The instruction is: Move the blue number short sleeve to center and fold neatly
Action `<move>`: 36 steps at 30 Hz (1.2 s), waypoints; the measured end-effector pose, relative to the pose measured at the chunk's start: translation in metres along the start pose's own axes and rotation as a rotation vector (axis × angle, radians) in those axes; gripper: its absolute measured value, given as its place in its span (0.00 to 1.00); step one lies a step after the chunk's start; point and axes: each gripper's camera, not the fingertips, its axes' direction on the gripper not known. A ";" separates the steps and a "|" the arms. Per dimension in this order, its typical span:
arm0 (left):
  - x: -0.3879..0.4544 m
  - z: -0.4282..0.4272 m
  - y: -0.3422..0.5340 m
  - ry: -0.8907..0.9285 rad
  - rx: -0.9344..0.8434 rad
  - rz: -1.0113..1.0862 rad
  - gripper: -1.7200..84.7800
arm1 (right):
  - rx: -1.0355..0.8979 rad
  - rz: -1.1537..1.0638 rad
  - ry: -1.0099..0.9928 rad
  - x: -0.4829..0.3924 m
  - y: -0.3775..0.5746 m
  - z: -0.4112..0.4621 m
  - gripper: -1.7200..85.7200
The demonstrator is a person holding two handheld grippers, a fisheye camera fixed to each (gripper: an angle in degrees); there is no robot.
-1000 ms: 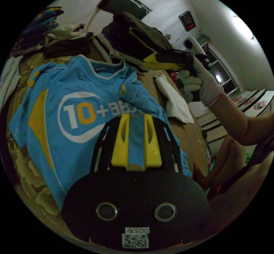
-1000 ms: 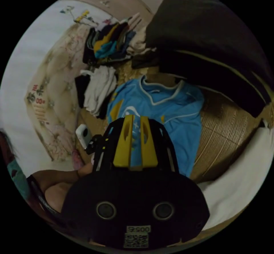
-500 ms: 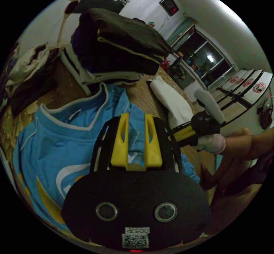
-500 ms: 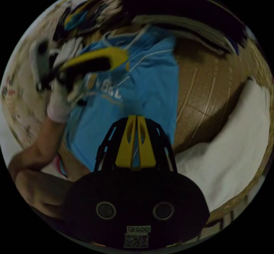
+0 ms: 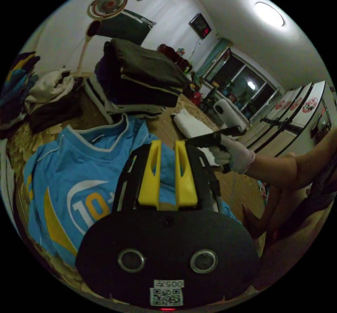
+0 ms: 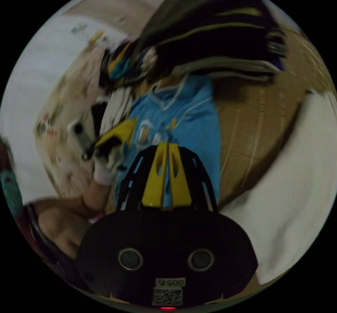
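The blue short-sleeve shirt (image 5: pixel 70 172) with a white and orange "10" lies face up on a woven mat, collar toward a stack of dark clothes. My left gripper (image 5: pixel 167 148) hovers over the shirt's right half, open, with only shirt fabric seen through the gap. A gloved hand holds my right gripper (image 5: pixel 207 139) beyond the shirt's right edge. In the blurred right gripper view, the right gripper (image 6: pixel 167 148) has its jaws together above the shirt (image 6: pixel 196 130), gripping nothing. The left gripper (image 6: pixel 116 134) shows there in a gloved hand, over the shirt's left side.
A tall stack of dark folded clothes (image 5: pixel 147 77) stands just behind the collar. Loose clothes (image 5: pixel 42 91) are piled at the back left. A white cloth (image 5: pixel 191 125) lies right of the shirt. White bedding (image 6: pixel 298 186) borders the brown mat (image 6: pixel 245 126).
Both hands and their views have swung about over the shirt. The right gripper's jaws have come together since one second ago. The shirt lies where it was.
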 end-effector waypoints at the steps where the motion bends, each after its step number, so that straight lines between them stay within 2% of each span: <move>1: 0.003 0.010 -0.007 0.019 -0.029 0.029 0.10 | 0.000 0.030 0.043 0.006 -0.006 0.008 0.01; 3: 0.009 0.031 -0.017 0.042 -0.099 0.078 0.10 | -0.037 0.055 0.123 0.010 -0.013 0.027 0.01; 5: 0.007 0.067 -0.020 0.047 -0.257 0.092 0.09 | -0.099 0.060 0.179 0.011 -0.019 0.049 0.01; 6: 0.004 0.073 -0.017 0.049 -0.284 0.088 0.08 | -0.145 0.075 0.275 0.011 -0.022 0.063 0.01; 8: -0.012 0.072 0.000 -0.034 -0.339 0.025 0.08 | -0.126 0.049 0.299 0.008 -0.025 0.071 0.01; 15: -0.042 -0.034 0.091 -0.218 -0.205 -0.158 0.07 | -0.103 0.053 0.477 -0.002 -0.044 0.099 0.01; 19: -0.039 -0.079 0.135 -0.241 -0.136 -0.233 0.05 | -0.057 -0.098 0.394 -0.032 -0.066 0.126 0.01; 24: -0.038 -0.067 0.138 -0.156 -0.095 -0.209 0.06 | -0.106 -0.147 0.454 -0.047 -0.104 0.182 0.01; 27: -0.027 -0.056 0.124 -0.164 -0.050 -0.116 0.06 | -0.160 -0.121 0.510 -0.044 -0.122 0.211 0.01; 30: -0.023 -0.032 0.115 -0.197 -0.145 -0.035 0.05 | -0.143 -0.083 0.547 -0.042 -0.137 0.226 0.00; 33: -0.035 -0.005 0.127 -0.303 -0.340 -0.058 0.03 | -0.144 -0.058 0.604 -0.041 -0.151 0.241 0.00; 36: -0.039 -0.027 0.144 -0.274 -0.248 -0.069 0.02 | -0.158 -0.049 0.584 -0.040 -0.162 0.257 0.00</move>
